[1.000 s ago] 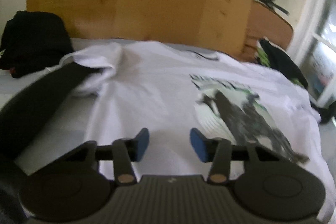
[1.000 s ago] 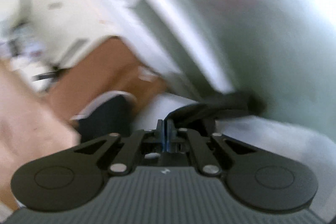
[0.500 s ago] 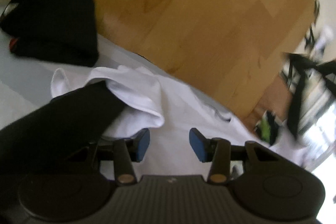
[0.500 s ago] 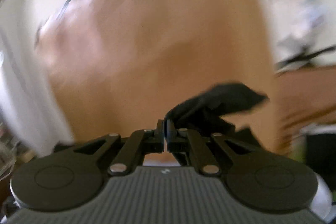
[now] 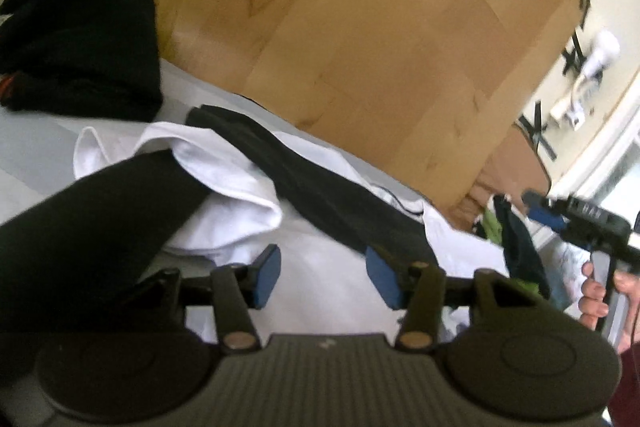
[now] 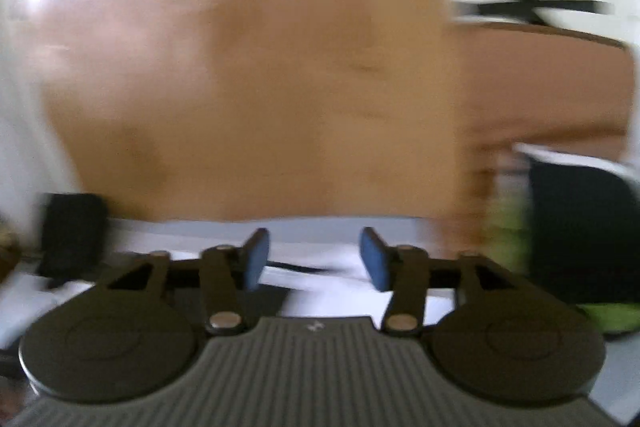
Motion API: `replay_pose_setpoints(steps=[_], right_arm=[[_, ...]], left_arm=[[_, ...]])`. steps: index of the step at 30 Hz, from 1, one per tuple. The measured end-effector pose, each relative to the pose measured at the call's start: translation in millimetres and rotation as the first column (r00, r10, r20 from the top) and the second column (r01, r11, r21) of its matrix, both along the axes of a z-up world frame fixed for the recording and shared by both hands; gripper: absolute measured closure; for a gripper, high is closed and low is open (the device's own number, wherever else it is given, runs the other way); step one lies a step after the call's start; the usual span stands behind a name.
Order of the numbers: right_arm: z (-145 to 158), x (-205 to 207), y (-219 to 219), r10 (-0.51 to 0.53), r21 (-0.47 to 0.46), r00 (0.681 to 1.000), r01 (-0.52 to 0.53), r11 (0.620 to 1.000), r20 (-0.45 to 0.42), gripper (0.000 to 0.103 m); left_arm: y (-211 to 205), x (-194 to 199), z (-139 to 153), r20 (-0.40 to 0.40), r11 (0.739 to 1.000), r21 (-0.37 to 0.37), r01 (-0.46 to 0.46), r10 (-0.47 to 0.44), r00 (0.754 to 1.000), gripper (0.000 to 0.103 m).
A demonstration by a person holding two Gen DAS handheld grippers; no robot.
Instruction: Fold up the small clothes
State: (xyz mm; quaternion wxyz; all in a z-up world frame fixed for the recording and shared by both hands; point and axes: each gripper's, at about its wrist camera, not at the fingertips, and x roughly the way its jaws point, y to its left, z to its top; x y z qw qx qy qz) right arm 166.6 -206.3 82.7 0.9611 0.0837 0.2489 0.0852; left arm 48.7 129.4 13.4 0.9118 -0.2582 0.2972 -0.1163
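Note:
A white printed T-shirt (image 5: 332,267) lies spread on the bed, its sleeve (image 5: 236,187) bunched up. A long black garment (image 5: 320,195) lies slantwise across the shirt. My left gripper (image 5: 324,275) hovers just above the shirt, jaws opening, with nothing between the blue pads (image 5: 266,277). Its right pad is near the black garment's lower end. A second dark cloth (image 5: 104,227) runs from the lower left to the sleeve. In the blurred right wrist view, my right gripper (image 6: 314,259) is opening over white cloth (image 6: 332,287), empty. It also shows far right as the right gripper (image 5: 538,207), held by a hand (image 5: 596,291).
A wooden headboard (image 5: 360,47) stands right behind the bed. A pile of black clothes (image 5: 76,39) sits at the far left. More dark and green clothes (image 5: 516,247) lie at the right edge, near a brown board (image 5: 516,163) and a bright window.
The right gripper, shut on a black garment earlier, has swung across and opened. The garment now lies across the white shirt. The left gripper moved towards the sleeve, rolled and widened.

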Motion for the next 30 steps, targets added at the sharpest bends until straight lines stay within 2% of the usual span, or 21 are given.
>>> replay_pose_setpoints(steps=[2,4,5,6,8,11,13,14,15,16,18,19,21,22,24,25,26,27,28,30], right_arm=[[-22.1,-0.2,-28.5,-0.057,0.006,0.997,0.058,0.998,-0.059,0.040],[-47.5,5.1,-45.0,-0.057,0.025,0.990,0.061,0.998,-0.130,0.038],[-58.8,9.6,-46.6,-0.047,0.018,0.987,0.050,0.999,-0.153,0.045],[-67.2,15.1,-44.0,-0.037,0.004,0.985,0.039,0.999,-0.167,0.093],[-77.7,27.8,-39.5,-0.037,-0.032,0.983,0.032,0.999,-0.178,0.096],[-83.2,55.7,-39.8,-0.146,-0.173,0.982,0.124,0.977,-0.122,0.096],[-84.1,56.6,-35.8,-0.132,-0.198,0.985,0.109,0.974,-0.111,0.091],[-81.6,52.9,-32.4,-0.117,-0.229,0.988,0.091,0.969,-0.103,0.084],[-77.2,46.0,-31.2,-0.110,-0.250,0.990,0.085,0.964,-0.086,0.063],[-72.7,36.8,-33.8,-0.117,-0.245,0.991,0.097,0.965,-0.066,0.056],[-57.5,8.6,-40.8,-0.107,-0.162,0.994,0.104,0.981,-0.007,0.056],[-52.6,-10.7,-45.2,-0.066,-0.093,0.998,0.066,0.993,0.004,0.056],[-57.8,-38.4,-45.5,-0.008,-0.009,1.000,0.008,1.000,-0.019,0.059],[-67.4,-49.1,-43.7,0.023,-0.012,0.998,-0.024,1.000,-0.058,0.060],[-87.2,-54.9,-37.2,0.018,-0.127,0.989,-0.036,0.991,-0.144,0.056],[-89.2,-60.3,-42.1,0.009,-0.123,0.993,-0.024,0.992,-0.118,0.056],[-85.3,-59.1,-45.2,-0.015,-0.107,0.989,-0.001,0.994,-0.148,0.060],[-77.3,-57.8,-43.6,-0.051,-0.107,0.984,0.032,0.994,-0.173,0.070],[-68.4,-58.6,-34.6,-0.051,-0.136,0.987,0.031,0.990,-0.151,0.071],[-49.8,-62.5,4.4,0.046,-0.230,0.997,-0.058,0.971,-0.057,0.071]], left_arm=[[-6.9,-0.4,-1.4,-0.003,0.999,0.037,0.011,-0.011,1.000,0.052],[-12.6,2.0,-4.9,-0.005,0.997,0.066,0.026,-0.025,1.000,0.050],[-15.0,2.4,-6.2,-0.007,0.996,0.080,0.030,-0.029,1.000,0.050],[-17.1,3.2,-8.0,-0.009,0.995,0.098,0.031,-0.030,1.000,0.048],[-21.4,5.7,-12.3,-0.029,0.990,0.139,0.025,-0.021,0.999,0.048],[-24.3,6.0,-14.0,-0.024,0.987,0.157,0.015,-0.012,1.000,0.049],[-26.2,4.9,-13.9,-0.019,0.986,0.169,0.013,-0.009,1.000,0.048],[-26.5,4.4,-13.6,-0.018,0.986,0.168,0.014,-0.011,1.000,0.047],[-26.0,3.2,-13.2,-0.015,0.987,0.160,0.017,-0.015,1.000,0.045],[-24.7,2.1,-12.9,-0.011,0.989,0.145,0.020,-0.019,1.000,0.044],[-19.9,0.9,-11.6,0.001,0.994,0.112,0.018,-0.018,1.000,0.043],[-17.8,0.5,-10.8,0.005,0.995,0.099,0.015,-0.016,1.000,0.043],[-14.2,-1.4,-8.2,0.017,0.997,0.081,0.008,-0.009,1.000,0.043],[-12.2,-2.8,-6.4,0.026,0.997,0.076,0.000,-0.002,1.000,0.043],[-5.9,-9.4,0.1,0.059,0.998,0.055,-0.025,0.022,0.998,0.043],[-1.2,-15.0,4.6,0.075,0.998,0.041,-0.041,0.038,0.996,0.043],[3.8,-21.8,9.5,0.090,0.998,0.031,-0.063,0.059,0.994,0.043],[8.8,-31.3,14.3,0.111,0.996,0.026,-0.083,0.080,0.991,0.042],[13.9,-41.8,18.3,0.131,0.994,0.030,-0.102,0.097,0.987,0.039],[24.5,-63.0,23.7,0.162,0.987,0.070,-0.148,0.135,0.978,0.037]])
